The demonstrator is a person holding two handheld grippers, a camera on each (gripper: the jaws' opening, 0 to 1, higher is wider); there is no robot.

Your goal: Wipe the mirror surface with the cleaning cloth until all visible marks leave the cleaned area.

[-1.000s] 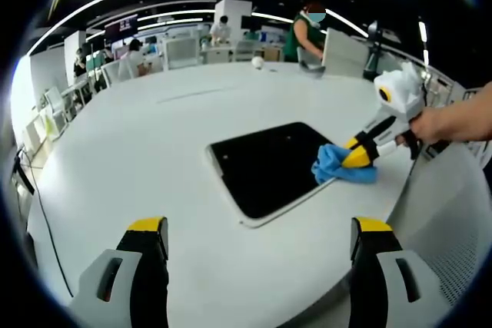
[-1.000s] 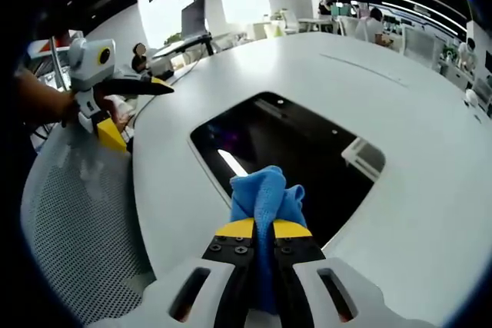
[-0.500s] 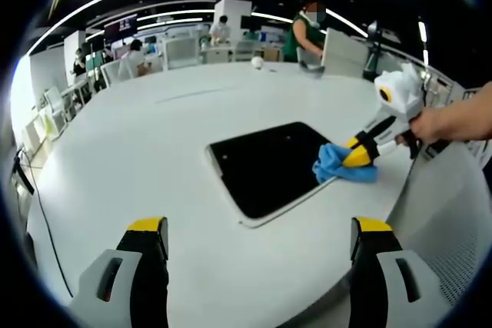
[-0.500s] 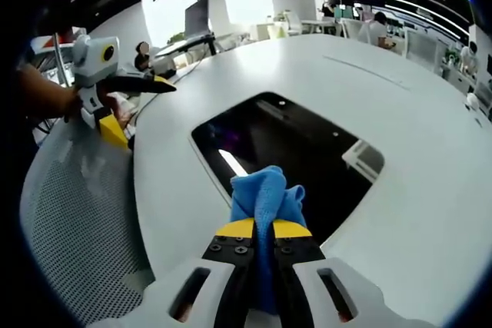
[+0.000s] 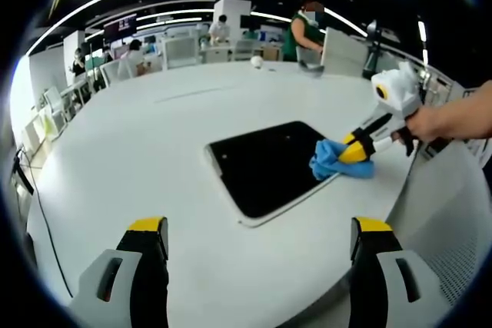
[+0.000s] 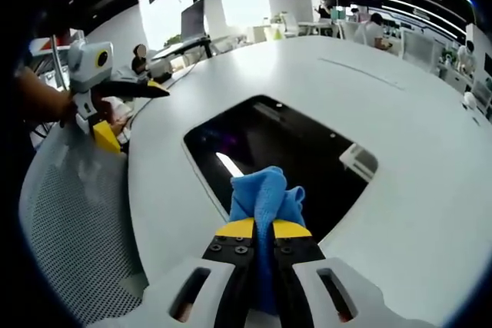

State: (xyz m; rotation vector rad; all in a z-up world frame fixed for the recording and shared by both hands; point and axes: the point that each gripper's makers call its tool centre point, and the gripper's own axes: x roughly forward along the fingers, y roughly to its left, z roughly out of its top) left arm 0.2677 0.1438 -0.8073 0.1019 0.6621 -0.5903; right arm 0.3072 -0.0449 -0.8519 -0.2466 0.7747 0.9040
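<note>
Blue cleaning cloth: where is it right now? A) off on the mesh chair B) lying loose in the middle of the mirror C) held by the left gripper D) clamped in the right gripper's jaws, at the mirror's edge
D: the blue cleaning cloth is pinched between the shut jaws of the right gripper, resting at the edge of the dark rectangular mirror; the left gripper is open.

Bright overhead strip lighting, fisheye-warped edges

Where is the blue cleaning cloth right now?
The cleaning cloth is pinched in the right gripper, resting on the near edge of the mirror; in the left gripper view it sits at the mirror's right corner.
</note>
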